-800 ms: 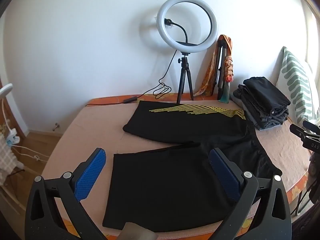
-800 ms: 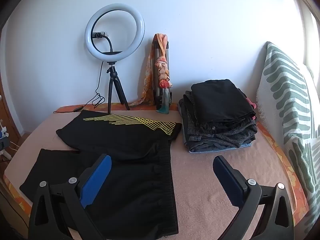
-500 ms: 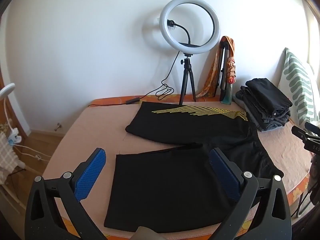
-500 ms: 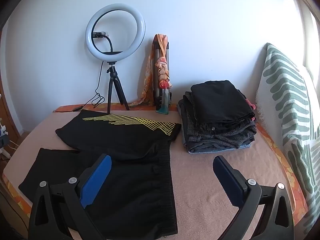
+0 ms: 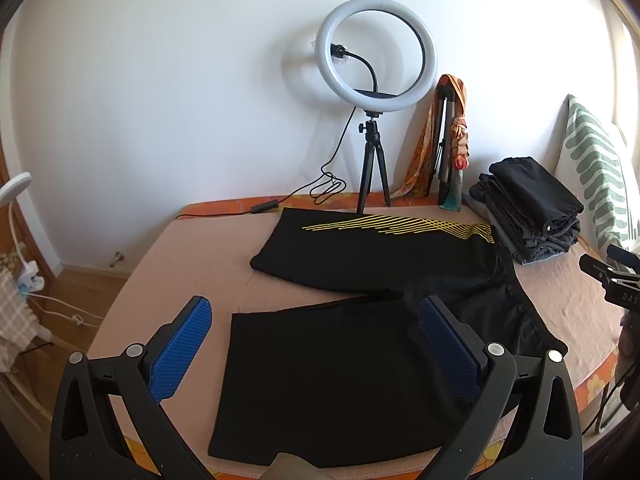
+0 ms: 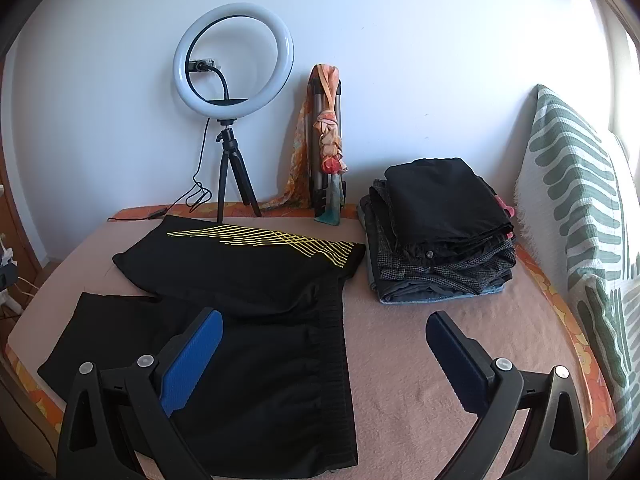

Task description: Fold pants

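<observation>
Black shorts (image 5: 352, 364) with yellow stripes on the far leg (image 5: 404, 226) lie spread flat on the pink bed cover (image 5: 180, 280). The two legs point left and the waistband (image 6: 332, 320) runs down the right side. My left gripper (image 5: 316, 320) hovers open above the near leg, nothing between its blue pads. My right gripper (image 6: 324, 334) is open too, held over the waistband and the bare cover to its right. A black part of the right gripper (image 5: 612, 276) shows at the right edge of the left wrist view.
A stack of folded dark clothes (image 6: 440, 236) sits at the back right of the bed. A ring light on a tripod (image 6: 234, 112) and a folded stand with an orange scarf (image 6: 328, 148) stand against the wall. A green-striped pillow (image 6: 580, 240) leans at right.
The left wrist view has drifted slightly, so the shorts and ring light sit a little further right and lower. Both grippers stay wide open; the shorts have not moved.
</observation>
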`<action>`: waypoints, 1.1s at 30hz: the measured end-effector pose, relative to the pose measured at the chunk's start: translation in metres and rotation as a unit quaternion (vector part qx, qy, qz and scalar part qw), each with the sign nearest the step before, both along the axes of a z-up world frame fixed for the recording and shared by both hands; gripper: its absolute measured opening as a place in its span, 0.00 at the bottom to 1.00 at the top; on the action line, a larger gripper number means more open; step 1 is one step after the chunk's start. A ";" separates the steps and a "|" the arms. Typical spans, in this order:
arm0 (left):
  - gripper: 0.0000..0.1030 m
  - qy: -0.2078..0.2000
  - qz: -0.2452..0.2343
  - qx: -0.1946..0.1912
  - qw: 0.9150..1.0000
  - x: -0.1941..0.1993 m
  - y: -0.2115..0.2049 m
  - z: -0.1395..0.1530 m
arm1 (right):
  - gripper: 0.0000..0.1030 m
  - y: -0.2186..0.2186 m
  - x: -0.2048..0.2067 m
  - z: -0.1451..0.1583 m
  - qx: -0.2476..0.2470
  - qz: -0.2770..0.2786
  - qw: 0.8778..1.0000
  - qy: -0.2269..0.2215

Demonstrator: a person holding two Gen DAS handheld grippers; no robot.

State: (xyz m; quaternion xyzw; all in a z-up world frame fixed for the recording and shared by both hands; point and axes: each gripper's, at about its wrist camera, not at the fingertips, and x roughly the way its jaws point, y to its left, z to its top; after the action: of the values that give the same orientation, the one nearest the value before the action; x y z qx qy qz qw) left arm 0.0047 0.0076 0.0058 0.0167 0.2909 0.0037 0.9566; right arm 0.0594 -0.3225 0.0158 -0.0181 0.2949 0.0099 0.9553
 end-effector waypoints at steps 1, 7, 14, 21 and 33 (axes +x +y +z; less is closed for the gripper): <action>1.00 0.001 0.000 0.000 1.000 0.001 0.000 0.000 | 1.00 0.000 0.000 0.000 0.000 0.000 1.000 -0.001; 1.00 -0.001 0.002 0.000 1.000 0.000 -0.002 -0.001 | 1.00 0.000 -0.001 -0.001 -0.001 -0.001 1.000 -0.002; 1.00 -0.002 0.003 0.000 1.000 -0.001 -0.002 -0.002 | 1.00 0.000 -0.001 -0.001 -0.001 -0.001 1.000 -0.002; 1.00 -0.003 0.003 -0.003 1.000 -0.002 -0.001 -0.003 | 1.00 0.000 -0.002 -0.002 -0.001 -0.001 1.000 -0.002; 1.00 -0.001 0.003 0.000 1.000 -0.003 -0.004 -0.003 | 1.00 0.000 -0.002 -0.001 -0.001 0.000 1.000 -0.002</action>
State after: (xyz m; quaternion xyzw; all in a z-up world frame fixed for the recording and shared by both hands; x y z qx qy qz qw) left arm 0.0021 0.0033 0.0028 0.0161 0.2896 0.0070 0.9570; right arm 0.0573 -0.3222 0.0145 -0.0193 0.2935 0.0096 0.9557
